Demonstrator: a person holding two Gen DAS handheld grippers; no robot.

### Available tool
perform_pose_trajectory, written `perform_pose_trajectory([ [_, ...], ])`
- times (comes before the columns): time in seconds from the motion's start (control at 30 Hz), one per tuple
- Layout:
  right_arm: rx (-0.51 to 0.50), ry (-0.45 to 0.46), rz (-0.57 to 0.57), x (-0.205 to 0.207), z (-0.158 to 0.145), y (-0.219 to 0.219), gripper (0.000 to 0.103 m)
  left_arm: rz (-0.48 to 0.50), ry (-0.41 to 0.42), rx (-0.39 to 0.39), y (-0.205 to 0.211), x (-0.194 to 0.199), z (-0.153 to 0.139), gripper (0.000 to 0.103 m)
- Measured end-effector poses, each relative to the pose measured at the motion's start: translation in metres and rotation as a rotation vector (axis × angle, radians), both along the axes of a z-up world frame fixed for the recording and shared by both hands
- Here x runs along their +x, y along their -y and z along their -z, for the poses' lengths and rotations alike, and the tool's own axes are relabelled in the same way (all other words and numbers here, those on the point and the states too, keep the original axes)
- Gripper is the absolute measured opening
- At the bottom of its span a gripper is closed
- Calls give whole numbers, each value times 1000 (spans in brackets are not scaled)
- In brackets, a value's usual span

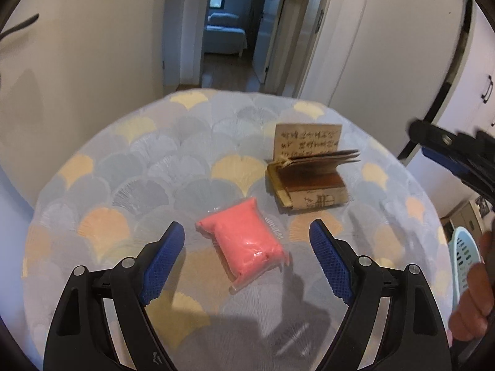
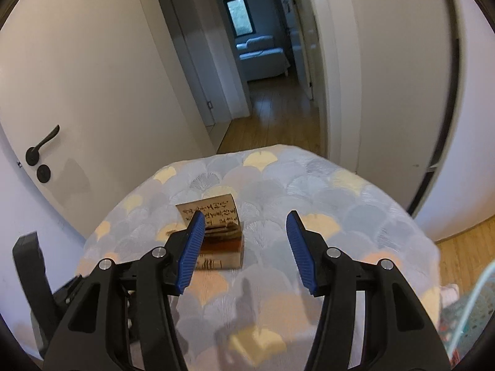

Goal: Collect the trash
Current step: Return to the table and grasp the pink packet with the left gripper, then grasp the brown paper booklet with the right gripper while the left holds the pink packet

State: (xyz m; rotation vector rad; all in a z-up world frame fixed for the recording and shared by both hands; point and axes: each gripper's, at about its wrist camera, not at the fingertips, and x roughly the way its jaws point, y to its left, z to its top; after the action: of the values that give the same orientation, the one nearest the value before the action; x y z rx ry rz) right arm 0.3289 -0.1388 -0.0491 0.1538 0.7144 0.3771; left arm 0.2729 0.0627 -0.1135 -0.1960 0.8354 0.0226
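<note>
A pink packet in clear wrap (image 1: 246,242) lies on the round table with a fan-pattern cloth (image 1: 139,160). My left gripper (image 1: 247,256) is open, its blue pads either side of the packet and above it. A small brown booklet with an open cover (image 1: 304,173) stands behind the packet; it also shows in the right wrist view (image 2: 218,238). My right gripper (image 2: 244,247) is open and empty above the cloth (image 2: 340,204), just right of the booklet. The right gripper's black body shows at the right edge of the left wrist view (image 1: 454,157).
A light blue perforated basket (image 1: 465,259) sits low at the right of the table; its rim shows in the right wrist view (image 2: 473,303). A white door with a black handle (image 2: 40,151) is at the left. A hallway (image 2: 272,117) opens behind the table.
</note>
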Motion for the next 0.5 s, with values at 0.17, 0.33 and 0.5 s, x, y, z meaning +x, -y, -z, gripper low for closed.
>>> perform_pose_trajectory([
  [0.17, 16, -11, -32, 32, 16, -25, 51, 6, -36, 7, -2, 5, 12, 79],
  [0.33, 47, -16, -55, 59, 25, -47, 51, 32, -42, -56, -12, 5, 17, 54],
  [0.5, 49, -63, -77, 74, 37, -54, 50, 23, -30, -35, -21, -5, 14, 43],
])
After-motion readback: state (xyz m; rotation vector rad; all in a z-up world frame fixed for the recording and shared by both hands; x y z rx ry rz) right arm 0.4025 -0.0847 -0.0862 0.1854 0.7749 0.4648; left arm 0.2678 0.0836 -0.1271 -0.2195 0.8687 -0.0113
